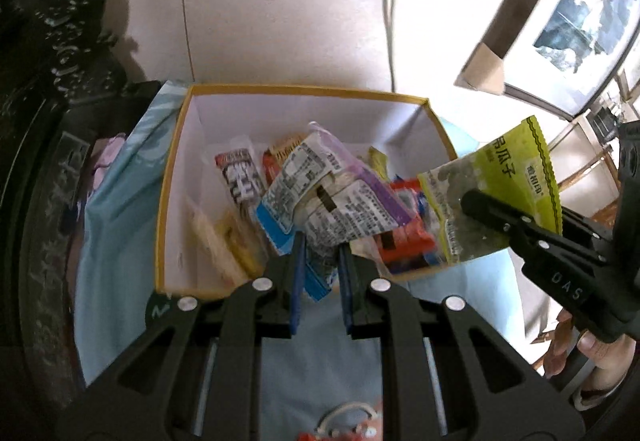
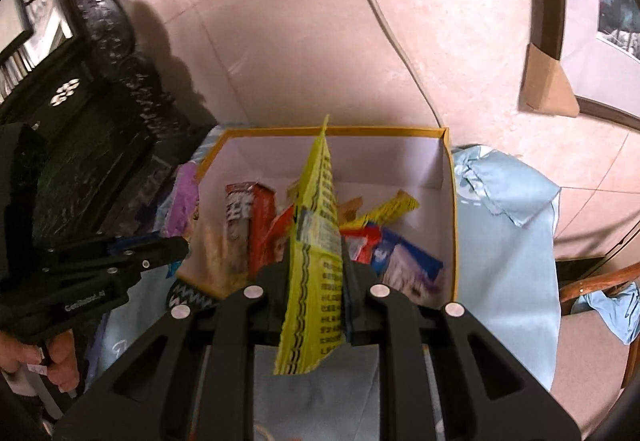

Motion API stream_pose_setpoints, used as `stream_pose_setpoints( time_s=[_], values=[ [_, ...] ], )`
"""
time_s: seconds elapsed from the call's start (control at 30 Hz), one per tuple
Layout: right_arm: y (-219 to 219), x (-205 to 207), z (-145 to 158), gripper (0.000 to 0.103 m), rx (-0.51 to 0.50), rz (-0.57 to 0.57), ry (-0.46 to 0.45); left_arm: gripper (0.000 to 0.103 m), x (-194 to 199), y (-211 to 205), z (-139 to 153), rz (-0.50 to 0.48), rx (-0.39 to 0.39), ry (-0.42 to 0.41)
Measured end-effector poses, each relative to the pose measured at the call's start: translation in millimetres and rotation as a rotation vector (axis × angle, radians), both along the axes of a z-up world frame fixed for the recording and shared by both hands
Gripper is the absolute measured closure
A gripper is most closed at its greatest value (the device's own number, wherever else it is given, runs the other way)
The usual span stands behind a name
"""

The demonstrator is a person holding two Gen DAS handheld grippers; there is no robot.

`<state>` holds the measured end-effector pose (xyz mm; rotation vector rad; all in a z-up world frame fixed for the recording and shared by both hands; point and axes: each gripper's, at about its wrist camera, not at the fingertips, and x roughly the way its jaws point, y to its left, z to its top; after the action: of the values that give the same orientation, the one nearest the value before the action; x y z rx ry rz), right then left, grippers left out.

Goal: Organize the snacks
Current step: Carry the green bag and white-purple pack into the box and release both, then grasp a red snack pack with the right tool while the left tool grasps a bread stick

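The yellow-rimmed box [image 1: 176,177] has its near wall hidden behind the left gripper [image 1: 320,241], and the packets heaped inside cover one another, so the lowest ones cannot be told apart. The print on the purple-and-white packet [image 1: 336,193] is too small to read. Seen from the right wrist, the green seed packet [image 2: 316,249] stands edge-on and blurred, masking the box's middle.
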<state>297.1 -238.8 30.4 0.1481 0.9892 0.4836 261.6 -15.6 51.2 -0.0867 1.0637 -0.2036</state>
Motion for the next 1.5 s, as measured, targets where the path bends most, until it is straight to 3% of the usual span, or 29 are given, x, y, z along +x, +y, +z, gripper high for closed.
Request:
stream_pose_setpoints(
  time_s=[0.13,0.2,0.27,0.3,0.4,0.53,0.9,1.07,1.3,1.5],
  values=[
    [6,26,-17,0.084,-0.019,-0.007,0.027,0.087,30,2,-14,0.021,-0.005,0.018],
    [8,37,-27,0.081,-0.052,-0.017,0.039,0.078,45,6,-22,0.063,0.006,0.018],
    [7,44,-32,0.072,-0.072,-0.046,0.046,0.012,54,13,-26,0.141,0.032,0.023],
    [2,44,-33,0.064,-0.074,-0.073,0.036,0.010,55,16,-25,0.183,0.057,0.003],
    [-12,36,-32,0.055,-0.077,-0.123,-0.007,0.010,50,20,-28,0.185,0.031,0.002],
    [-22,19,-34,0.054,-0.060,-0.124,0.004,0.010,34,19,-31,0.167,0.059,0.020],
    [-16,-69,-23,0.046,-0.054,-0.003,0.012,0.010,-43,23,-21,0.169,0.079,0.057],
    [-1,-123,-41,0.044,-0.056,0.108,0.044,0.010,-103,34,-32,0.192,0.072,0.088],
    [47,-211,-87,0.043,-0.074,0.393,0.106,0.010,-175,60,-78,0.257,0.095,0.215],
    [73,-240,-103,0.043,-0.091,0.504,0.101,0.010,-206,80,-93,0.324,0.113,0.259]
  ],
)
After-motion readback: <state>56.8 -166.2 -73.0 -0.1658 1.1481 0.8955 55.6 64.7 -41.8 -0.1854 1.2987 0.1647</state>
